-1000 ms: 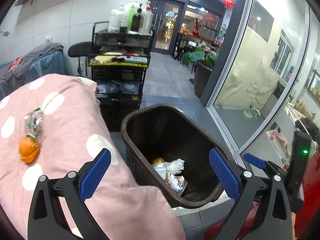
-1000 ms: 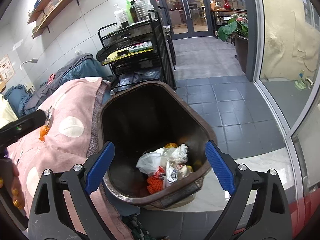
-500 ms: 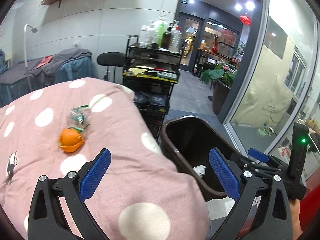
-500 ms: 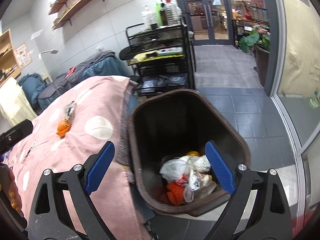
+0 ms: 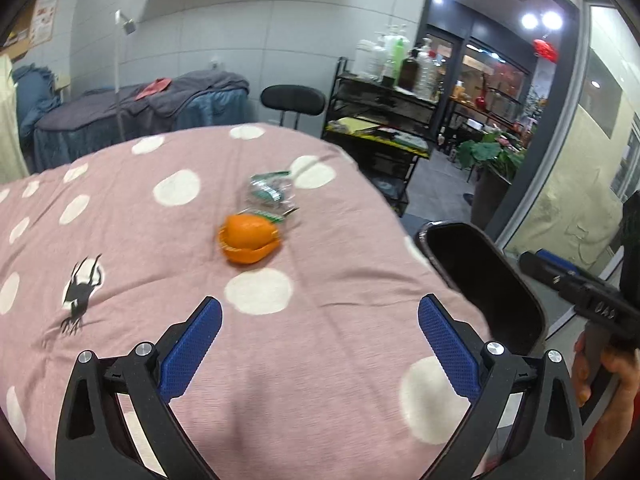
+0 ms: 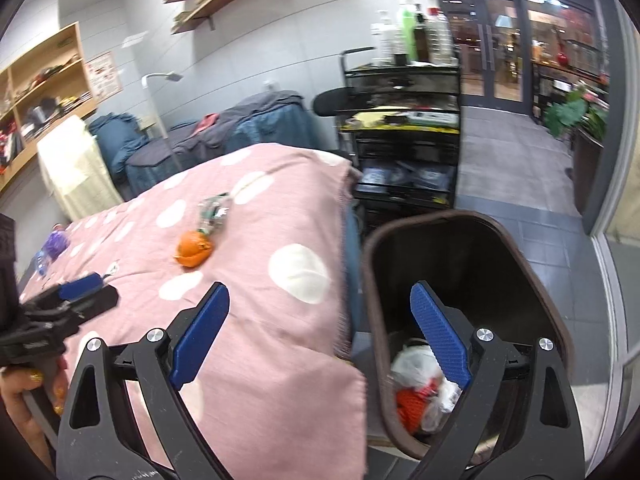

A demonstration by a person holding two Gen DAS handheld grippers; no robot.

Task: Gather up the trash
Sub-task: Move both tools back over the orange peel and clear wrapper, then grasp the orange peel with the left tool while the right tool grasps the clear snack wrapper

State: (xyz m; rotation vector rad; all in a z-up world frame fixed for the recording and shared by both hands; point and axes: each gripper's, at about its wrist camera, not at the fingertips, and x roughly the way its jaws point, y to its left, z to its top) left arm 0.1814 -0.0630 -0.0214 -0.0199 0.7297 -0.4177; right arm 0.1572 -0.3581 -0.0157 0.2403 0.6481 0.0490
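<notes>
An orange peel [image 5: 249,238] lies on the pink polka-dot blanket [image 5: 160,240], with a crumpled clear wrapper [image 5: 270,190] just behind it. Both also show in the right wrist view: peel [image 6: 194,248], wrapper [image 6: 214,212]. My left gripper [image 5: 318,334] is open and empty above the blanket, short of the peel. My right gripper [image 6: 318,320] is open and empty, over the blanket's edge beside the dark brown trash bin [image 6: 520,256], which holds crumpled bags and wrappers [image 6: 424,384]. The bin [image 5: 480,264] is right of the bed in the left view.
A black trolley [image 6: 404,140] with bottles stands behind the bed, with a black stool [image 5: 293,100] beside it. A covered bed [image 5: 140,112] lies by the back wall. A purple item [image 6: 56,242] lies on the blanket far left. Grey tiled floor [image 6: 512,184] leads to glass doors.
Both grippers have swung left, away from the bin and toward the bed. The peel and wrapper are now nearer the centre of both views. Both stay open.
</notes>
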